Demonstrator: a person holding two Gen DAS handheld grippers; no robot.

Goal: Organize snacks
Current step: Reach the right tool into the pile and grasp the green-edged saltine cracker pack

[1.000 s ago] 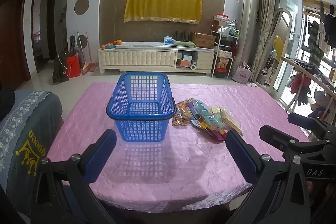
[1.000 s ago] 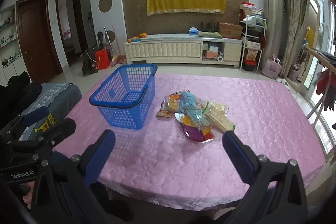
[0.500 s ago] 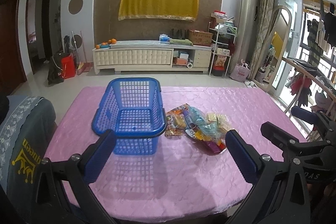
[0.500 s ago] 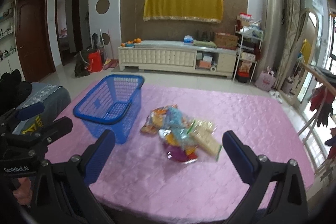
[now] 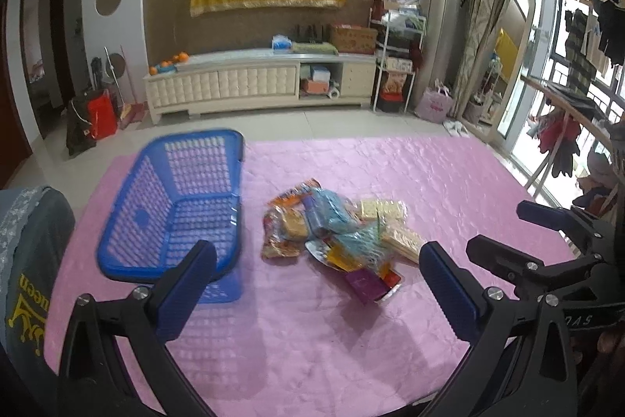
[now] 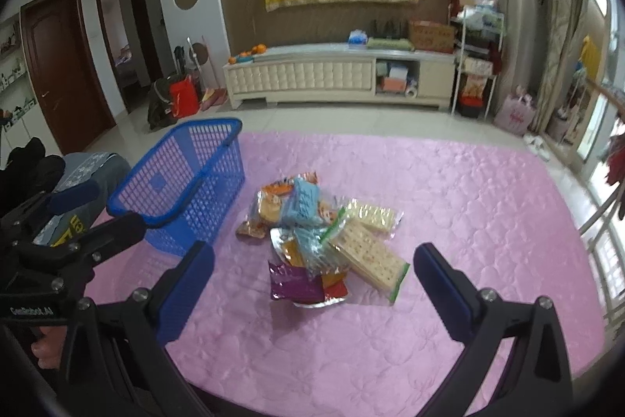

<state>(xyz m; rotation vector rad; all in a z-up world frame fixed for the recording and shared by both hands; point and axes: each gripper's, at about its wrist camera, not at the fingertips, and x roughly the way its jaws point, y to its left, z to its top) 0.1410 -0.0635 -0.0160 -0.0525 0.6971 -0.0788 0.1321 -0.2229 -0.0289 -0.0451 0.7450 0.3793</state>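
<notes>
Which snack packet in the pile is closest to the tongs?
The purple packet: it lies at the pile's near edge, in front of the cracker packs.

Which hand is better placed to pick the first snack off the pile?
Probably right. The right tongs are open and centred on the snack pile, purple packet nearest. The left tongs, also open, straddle the blue basket edge and pile.

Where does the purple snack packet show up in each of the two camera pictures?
Left wrist: purple snack packet lies at the pile's near edge, centre-right, between the open fingers.
Right wrist: the packet lies at the pile's near-left corner, centre.
Shared landmark: the blue basket, left of the pile.
</notes>
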